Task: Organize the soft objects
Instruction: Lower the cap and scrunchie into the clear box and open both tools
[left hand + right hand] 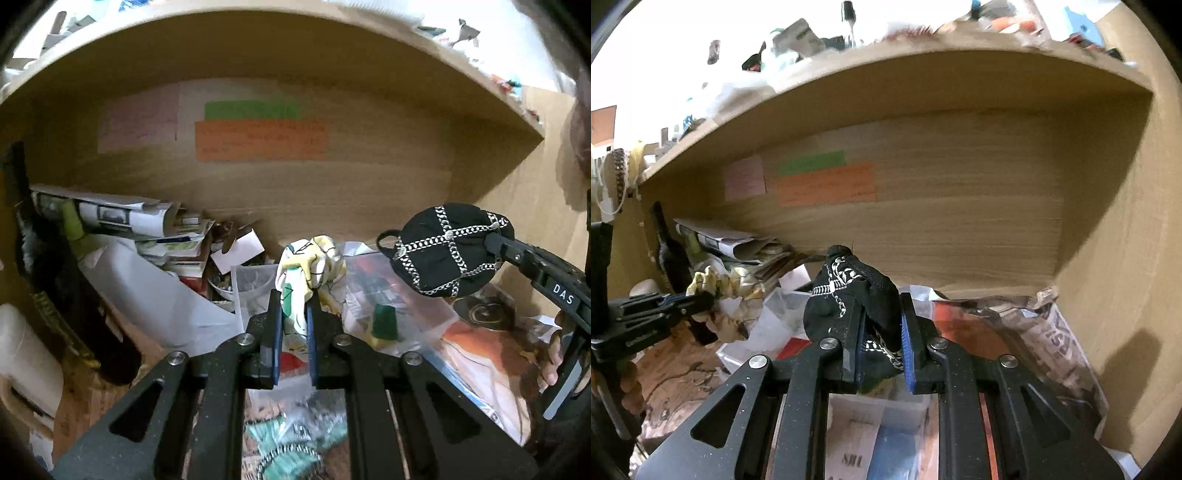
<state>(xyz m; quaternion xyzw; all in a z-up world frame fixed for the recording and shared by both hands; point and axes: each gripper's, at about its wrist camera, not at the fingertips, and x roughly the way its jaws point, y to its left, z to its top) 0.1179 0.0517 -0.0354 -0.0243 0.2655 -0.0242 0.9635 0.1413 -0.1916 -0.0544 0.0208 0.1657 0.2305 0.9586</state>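
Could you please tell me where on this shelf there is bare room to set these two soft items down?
No bare floor shows. The least piled stretch is at the right, by the side wall, though a newspaper lies there. The left is crowded with stacked papers and a clear tub. Above the clutter, the shelf is open.

A cream-and-yellow patterned cloth (pixel 308 273), printed with green, red and thin black lines, is hanging crumpled and bunched above a cluttered shelf surface; its lower end is trailing down between two blue finger pads. In the right wrist view the same cloth is showing as a ruffled, pale yellow bundle at the left. A black fabric pouch (pixel 448 251), crossed by a diamond grid of silver chains with small studs at the crossings, is sitting to the right of the cloth, clear of it, raised above the clutter, rounded and slightly squashed.
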